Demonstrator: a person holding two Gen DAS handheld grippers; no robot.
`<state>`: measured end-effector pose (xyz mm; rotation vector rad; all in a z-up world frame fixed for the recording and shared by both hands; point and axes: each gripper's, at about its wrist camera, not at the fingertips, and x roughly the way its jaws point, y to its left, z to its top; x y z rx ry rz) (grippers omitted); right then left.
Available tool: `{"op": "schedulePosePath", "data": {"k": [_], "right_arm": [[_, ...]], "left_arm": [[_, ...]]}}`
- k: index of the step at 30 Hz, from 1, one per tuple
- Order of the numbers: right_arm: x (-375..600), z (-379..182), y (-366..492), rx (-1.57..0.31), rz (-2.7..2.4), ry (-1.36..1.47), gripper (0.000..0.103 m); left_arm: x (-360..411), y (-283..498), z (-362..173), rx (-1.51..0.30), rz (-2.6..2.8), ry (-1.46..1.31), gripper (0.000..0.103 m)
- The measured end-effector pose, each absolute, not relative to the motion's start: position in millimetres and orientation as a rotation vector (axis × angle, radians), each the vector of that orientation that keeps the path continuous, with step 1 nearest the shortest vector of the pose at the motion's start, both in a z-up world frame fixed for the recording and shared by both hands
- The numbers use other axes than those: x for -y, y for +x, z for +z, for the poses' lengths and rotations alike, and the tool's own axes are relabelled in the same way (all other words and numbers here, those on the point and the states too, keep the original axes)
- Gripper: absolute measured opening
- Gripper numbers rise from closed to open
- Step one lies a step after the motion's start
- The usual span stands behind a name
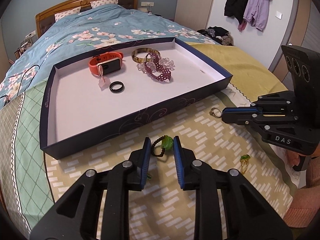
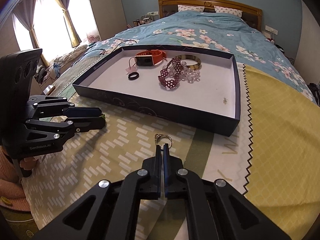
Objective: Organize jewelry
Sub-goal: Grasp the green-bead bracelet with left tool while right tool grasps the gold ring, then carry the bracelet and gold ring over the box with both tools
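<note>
On the bed: left tool (image 1: 161,144) open around green-stone bead bracelet (image 1: 162,145), pads not touching; right tool (image 2: 162,148) clamped on gold ring (image 2: 164,139); tray (image 1: 48,108) behind.

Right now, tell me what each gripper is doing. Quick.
Left gripper: open, jaws either side of the green bead bracelet, not yet pressing on it.
Right gripper: shut on the thin metal ring.

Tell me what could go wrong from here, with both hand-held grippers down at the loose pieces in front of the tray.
1. The right hand-held gripper pinches only the near edge of the thin ring; it could slip out during the lift.
2. The left hand-held gripper straddles the green charm, but its bead loop hangs loose and might snag.
3. The tray wall is raised; a low carry could hit it.
</note>
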<state>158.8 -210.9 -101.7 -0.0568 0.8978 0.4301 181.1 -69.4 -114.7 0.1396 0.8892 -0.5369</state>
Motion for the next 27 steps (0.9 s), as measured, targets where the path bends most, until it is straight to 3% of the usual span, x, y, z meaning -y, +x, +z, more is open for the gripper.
{"op": "schedulePosePath", "data": {"k": [3,4,6,11,14,27], "right_arm": [[212,-102,160,-0.902,0.432,-0.03,0.006],[214,-100,160,-0.89,0.433,-0.014,0.011],[214,-98,161,-0.879,0.421,-0.024,0.032],[202,-102,171,-0.894,0.426,-0.079,0.032],[197,-102,172,-0.892,0.428,-0.112,0.016],[199,-88,158,-0.832,0.444,-0.063,0.016]], "left_arm": [[67,180,-115,-0.89,-0.537,0.127,0.023],[65,179,-114,-0.889,-0.537,0.124,0.023],[63,179,-115,-0.889,-0.535,0.115,0.023],[61,179,-116,-0.893,-0.536,0.102,0.023],[60,180,-117,-0.894,-0.534,0.096,0.023],[60,172,-107,-0.85,-0.532,0.101,0.023]]}}
